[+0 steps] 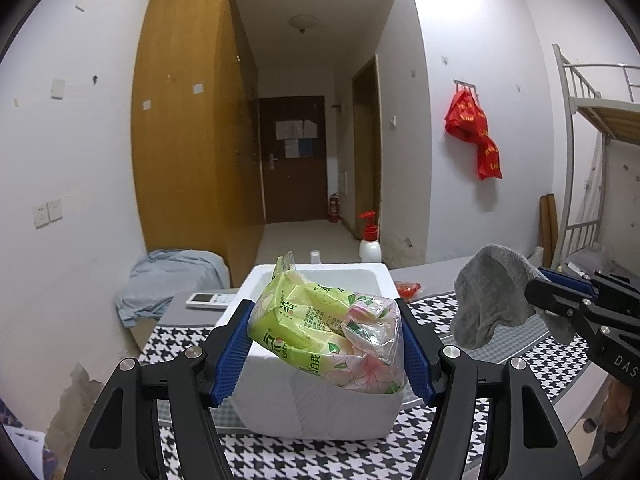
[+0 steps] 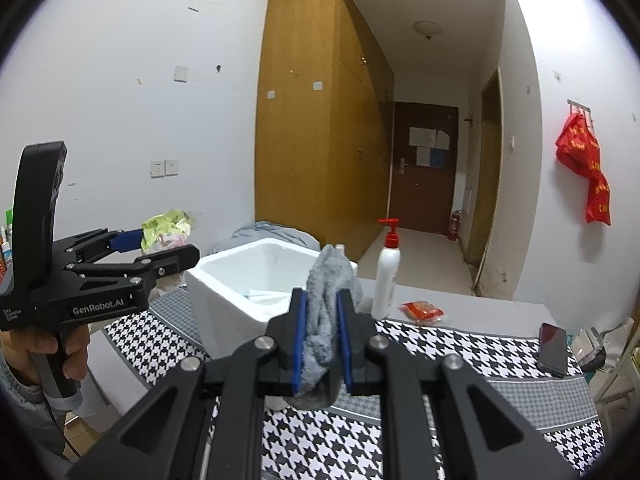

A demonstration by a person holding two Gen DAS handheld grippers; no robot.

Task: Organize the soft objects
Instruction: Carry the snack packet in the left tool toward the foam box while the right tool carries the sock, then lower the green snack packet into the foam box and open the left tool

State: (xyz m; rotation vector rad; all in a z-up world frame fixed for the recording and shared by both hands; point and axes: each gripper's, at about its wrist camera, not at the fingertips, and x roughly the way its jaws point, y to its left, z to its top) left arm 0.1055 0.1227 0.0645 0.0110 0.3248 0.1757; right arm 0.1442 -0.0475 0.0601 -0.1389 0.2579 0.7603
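tissue pack (image 1: 320, 332): glossy crinkled plastic film | sock (image 2: 326, 312): grey fuzzy knit cloth | box (image 1: 316, 404): matt white foam | tablecloth (image 2: 460, 344): woven cloth | wardrobe (image 1: 184, 120), upper left: smooth wood | pump bottle (image 2: 386, 276): glossy plastic

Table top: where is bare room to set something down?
Free: the checked cloth between foam box and phone, and its near part. Crowded: the far edge with pump bottle and red packet. Box floor partly hidden.
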